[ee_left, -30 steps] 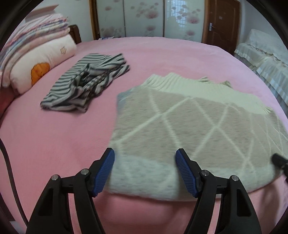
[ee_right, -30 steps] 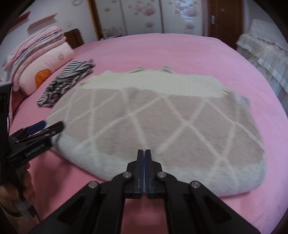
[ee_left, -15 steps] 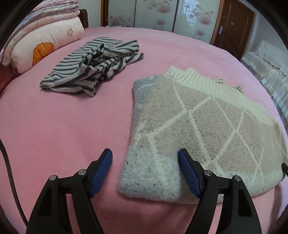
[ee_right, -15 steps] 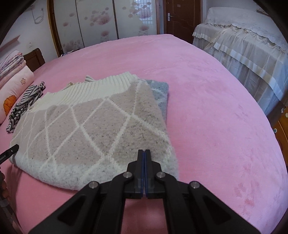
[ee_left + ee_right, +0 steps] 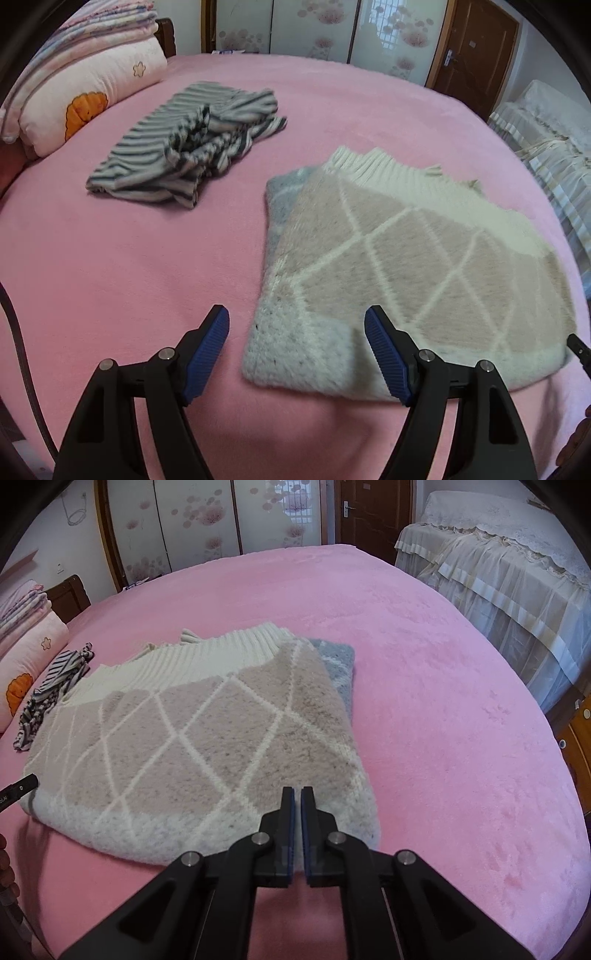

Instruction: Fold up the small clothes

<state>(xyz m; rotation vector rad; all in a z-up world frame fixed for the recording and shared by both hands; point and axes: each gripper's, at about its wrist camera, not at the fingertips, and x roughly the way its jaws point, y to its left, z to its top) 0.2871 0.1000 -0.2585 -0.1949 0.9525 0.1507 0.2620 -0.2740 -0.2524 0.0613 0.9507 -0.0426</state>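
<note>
A fuzzy beige sweater [image 5: 417,258] with a white diamond pattern and a cream ribbed collar lies flat on the pink bed; it also shows in the right wrist view [image 5: 192,746]. My left gripper [image 5: 297,332] is open and empty, hovering over the sweater's near left corner. My right gripper [image 5: 297,799] is shut with only a thin slit between the pads, holding nothing, above the sweater's near right hem. A crumpled grey-and-white striped garment [image 5: 188,147] lies further back on the left, also seen in the right wrist view [image 5: 51,690].
Pillows and folded quilts [image 5: 81,85] are stacked at the head of the pink bed [image 5: 443,720]. A second bed with a lace cover [image 5: 509,572] stands to the right. Wardrobe doors [image 5: 207,524] and a brown door [image 5: 476,51] line the back wall.
My left gripper has swung left, from over the sweater's hem to its left corner. My right gripper has swung right to the sweater's right hem. The sweater has not moved.
</note>
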